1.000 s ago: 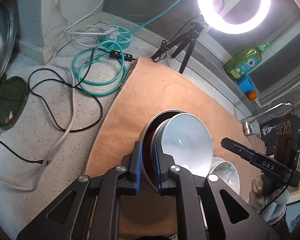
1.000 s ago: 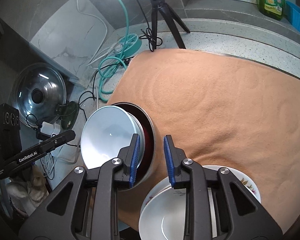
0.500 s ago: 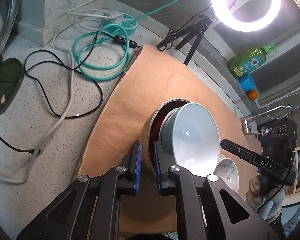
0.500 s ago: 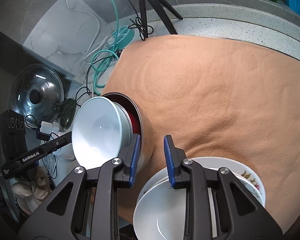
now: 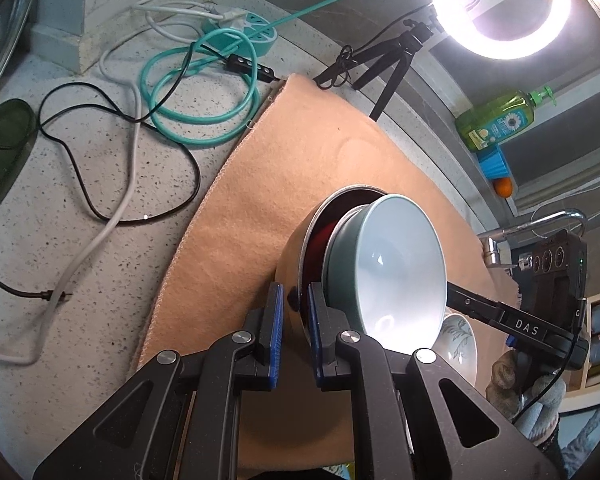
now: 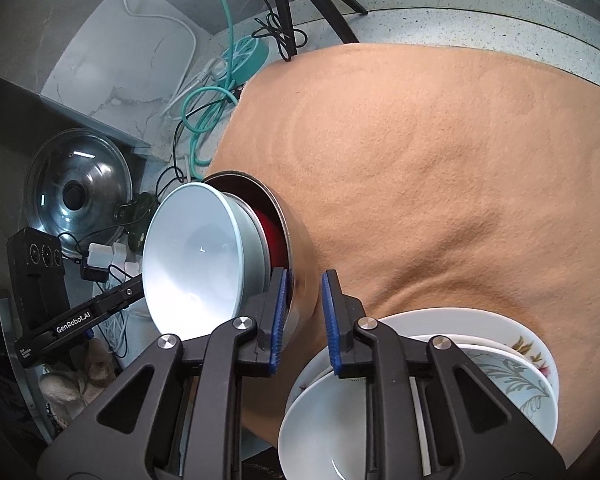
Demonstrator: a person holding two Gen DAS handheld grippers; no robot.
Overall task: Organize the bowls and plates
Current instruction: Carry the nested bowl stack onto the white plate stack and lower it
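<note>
A metal bowl with a red inside (image 5: pixel 300 248) (image 6: pixel 296 240) holds a pale blue bowl (image 5: pixel 396 264) (image 6: pixel 196 256) nested in it. Both are lifted and tilted over the orange cloth (image 5: pixel 300 168) (image 6: pixel 440 168). My left gripper (image 5: pixel 296 316) is shut on the metal bowl's rim. My right gripper (image 6: pixel 304 308) is shut on the same rim from the opposite side. A stack of white plates and bowls (image 6: pixel 420 392) with floral patterns lies on the cloth below my right gripper; it also shows in the left wrist view (image 5: pixel 460 340).
Teal and black cables (image 5: pixel 196 96) and a power strip (image 5: pixel 240 32) lie on the speckled counter left of the cloth. A ring light on a tripod (image 5: pixel 496 12), a green soap bottle (image 5: pixel 500 120) and a tap (image 5: pixel 540 224) stand behind. A glass pot lid (image 6: pixel 76 188) leans at far left.
Both grippers have raised the nested bowls higher off the cloth and tilted them further. The grip on the rim is unchanged.
</note>
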